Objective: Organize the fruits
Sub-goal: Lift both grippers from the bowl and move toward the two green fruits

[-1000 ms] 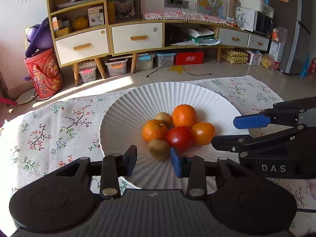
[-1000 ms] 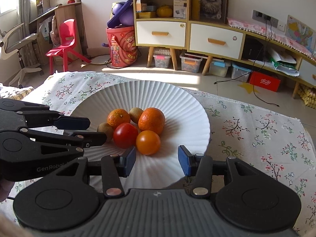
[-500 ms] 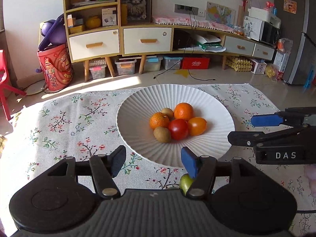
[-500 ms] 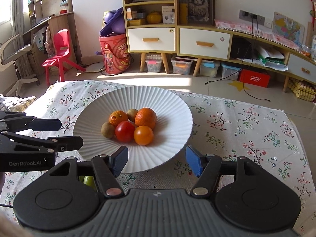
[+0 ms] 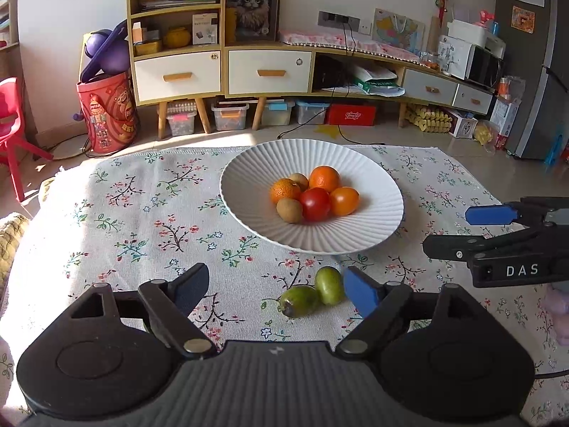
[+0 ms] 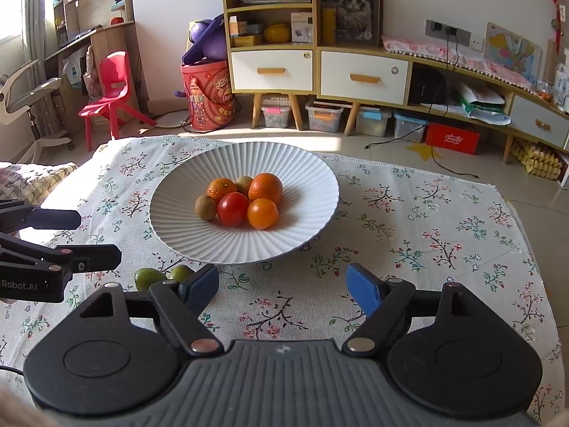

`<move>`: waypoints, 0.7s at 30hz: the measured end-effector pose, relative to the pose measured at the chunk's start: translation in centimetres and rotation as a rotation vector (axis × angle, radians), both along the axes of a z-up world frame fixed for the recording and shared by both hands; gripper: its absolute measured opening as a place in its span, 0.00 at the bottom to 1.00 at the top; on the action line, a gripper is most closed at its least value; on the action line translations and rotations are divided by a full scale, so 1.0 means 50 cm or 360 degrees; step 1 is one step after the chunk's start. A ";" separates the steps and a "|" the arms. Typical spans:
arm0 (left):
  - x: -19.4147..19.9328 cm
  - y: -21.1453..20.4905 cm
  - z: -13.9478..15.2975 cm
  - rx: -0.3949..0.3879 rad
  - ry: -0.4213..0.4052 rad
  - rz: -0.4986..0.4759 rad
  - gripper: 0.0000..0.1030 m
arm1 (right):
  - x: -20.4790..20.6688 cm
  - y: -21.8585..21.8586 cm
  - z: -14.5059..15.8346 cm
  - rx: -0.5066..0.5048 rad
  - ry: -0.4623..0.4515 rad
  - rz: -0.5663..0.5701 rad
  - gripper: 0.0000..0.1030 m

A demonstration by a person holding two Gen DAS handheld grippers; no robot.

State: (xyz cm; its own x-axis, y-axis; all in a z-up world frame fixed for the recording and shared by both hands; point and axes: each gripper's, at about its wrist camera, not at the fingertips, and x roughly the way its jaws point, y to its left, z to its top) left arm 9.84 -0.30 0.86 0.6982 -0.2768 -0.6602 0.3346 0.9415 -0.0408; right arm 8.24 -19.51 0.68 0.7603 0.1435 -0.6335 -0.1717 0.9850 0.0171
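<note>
A white ribbed plate [image 5: 370, 227] [image 6: 313, 185] on the floral cloth holds several fruits: oranges [image 5: 324, 178], a red tomato [image 5: 314, 204] [image 6: 233, 209], kiwis [image 5: 289, 210]. Two green fruits [image 5: 313, 293] [image 6: 149, 278] lie on the cloth just in front of the plate. My left gripper [image 5: 274, 290] is open and empty, the green fruits near its right finger. My right gripper [image 6: 282, 283] is open and empty, to the right of them. Each gripper shows side-on in the other's view [image 5: 473, 229] [image 6: 97, 236].
The floral tablecloth [image 5: 142, 213] covers the table; its far edge drops to the floor. Beyond stand a wooden cabinet [image 5: 220, 67], a red bin [image 5: 106, 114] and a red chair [image 6: 110, 89]. A knitted cushion [image 6: 25, 181] lies at the left.
Both grippers have pulled back from the plate and opened wider. The two green fruits on the cloth have come into view in front of the plate.
</note>
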 end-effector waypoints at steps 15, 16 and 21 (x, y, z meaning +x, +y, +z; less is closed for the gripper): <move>-0.053 0.027 -0.034 -0.0022 0.0055 0.0000 0.89 | -0.045 0.012 -0.025 -0.0026 -0.0017 0.0042 0.94; -0.056 0.029 -0.036 -0.0023 0.0060 0.0006 0.89 | -0.047 0.014 -0.026 -0.0028 -0.0020 0.0045 0.95; -0.063 0.039 -0.051 -0.0012 0.0094 0.0031 0.89 | -0.059 0.031 -0.039 -0.0064 -0.0021 0.0089 0.97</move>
